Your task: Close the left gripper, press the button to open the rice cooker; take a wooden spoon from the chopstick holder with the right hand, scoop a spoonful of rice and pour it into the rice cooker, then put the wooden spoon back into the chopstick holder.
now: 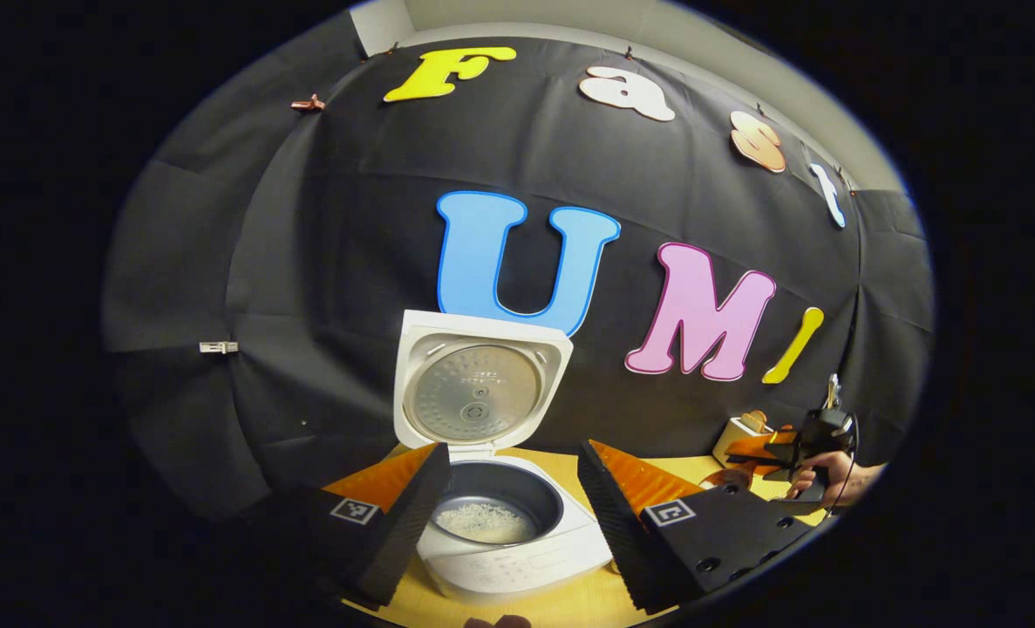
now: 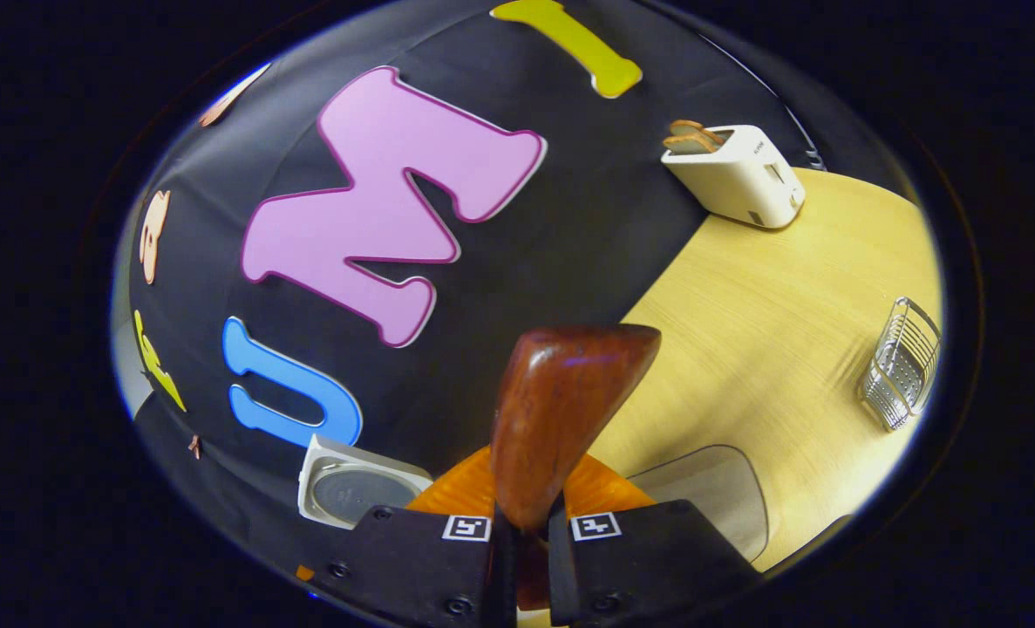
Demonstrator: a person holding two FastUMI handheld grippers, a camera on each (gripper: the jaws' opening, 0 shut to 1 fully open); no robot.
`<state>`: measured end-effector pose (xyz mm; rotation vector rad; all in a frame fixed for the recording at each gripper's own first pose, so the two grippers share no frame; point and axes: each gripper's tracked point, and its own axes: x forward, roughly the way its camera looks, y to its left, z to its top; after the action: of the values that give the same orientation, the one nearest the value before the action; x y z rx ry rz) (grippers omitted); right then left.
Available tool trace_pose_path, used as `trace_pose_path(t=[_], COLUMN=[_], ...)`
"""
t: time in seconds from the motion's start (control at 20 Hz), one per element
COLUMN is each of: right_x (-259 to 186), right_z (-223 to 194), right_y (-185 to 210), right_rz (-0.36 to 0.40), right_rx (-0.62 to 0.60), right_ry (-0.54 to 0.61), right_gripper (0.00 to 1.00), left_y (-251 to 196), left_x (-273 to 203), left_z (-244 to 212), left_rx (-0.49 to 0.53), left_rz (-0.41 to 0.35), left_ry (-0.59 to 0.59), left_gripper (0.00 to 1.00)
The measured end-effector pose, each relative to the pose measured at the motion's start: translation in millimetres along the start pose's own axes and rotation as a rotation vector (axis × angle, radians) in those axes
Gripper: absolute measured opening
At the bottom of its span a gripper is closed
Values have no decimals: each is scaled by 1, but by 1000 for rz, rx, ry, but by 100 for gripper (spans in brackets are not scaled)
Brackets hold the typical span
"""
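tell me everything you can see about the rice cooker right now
The rice cooker is white and looks like plastic. It stands on the pale wooden table before the black cloth wall. Its hinged lid is open and stands nearly upright at the back, showing a round metal inner plate. The dark inner pot holds a low layer of white rice. The left tongs are open, with a finger at each side of the pot in the left gripper view; nothing visibly touches the cooker.
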<state>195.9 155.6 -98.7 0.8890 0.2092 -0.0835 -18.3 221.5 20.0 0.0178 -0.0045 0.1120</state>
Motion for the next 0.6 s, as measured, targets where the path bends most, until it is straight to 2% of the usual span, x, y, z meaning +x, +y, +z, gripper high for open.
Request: trace_pose_path(t=[0.25, 0.6], right_x=[15, 52], right_z=[-24, -99], right_y=[83, 174], right_rz=[107, 201], right_rx=[-29, -61], right_ry=[45, 137], right_gripper=[18, 18], left_y=[15, 38], left_x=[-13, -35], left_z=[-4, -4], left_rx=[-24, -50], left_rz=[23, 78], left_ry=[-9, -23], left_gripper=[95, 95])
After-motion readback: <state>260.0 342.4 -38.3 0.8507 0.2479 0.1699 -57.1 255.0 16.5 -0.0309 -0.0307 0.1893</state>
